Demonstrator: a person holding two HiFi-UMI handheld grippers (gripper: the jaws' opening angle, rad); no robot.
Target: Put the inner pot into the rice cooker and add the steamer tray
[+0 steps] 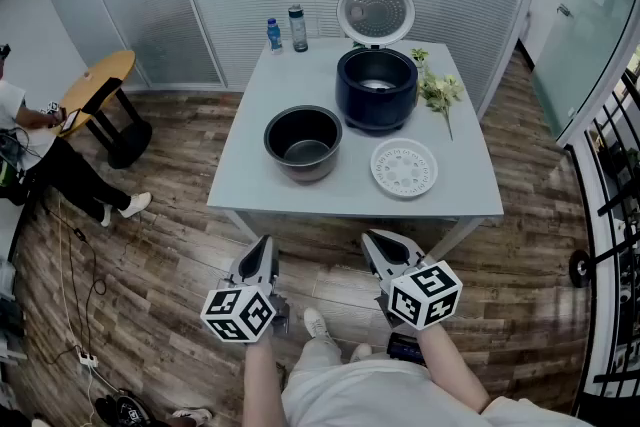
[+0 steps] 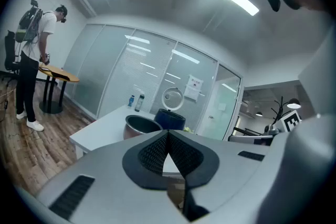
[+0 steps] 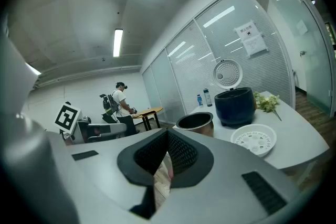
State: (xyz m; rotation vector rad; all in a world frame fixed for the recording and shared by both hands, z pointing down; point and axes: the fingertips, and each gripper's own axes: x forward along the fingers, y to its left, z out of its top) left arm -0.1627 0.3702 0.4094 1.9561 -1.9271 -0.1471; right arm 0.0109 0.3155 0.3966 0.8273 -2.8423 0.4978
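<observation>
Office, grey bench (image 1: 258, 187). Jaws of left gripper (image 1: 265, 241), right gripper (image 1: 369, 237) clenched, empty. Open first; grip pot (image 1: 303, 141) by rim, lower level into cooker (image 1: 376, 91).

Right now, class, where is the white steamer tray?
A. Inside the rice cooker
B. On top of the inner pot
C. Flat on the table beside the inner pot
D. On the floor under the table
C: in the head view the steamer tray lies flat on the table, to the right of the inner pot and in front of the open rice cooker.
</observation>
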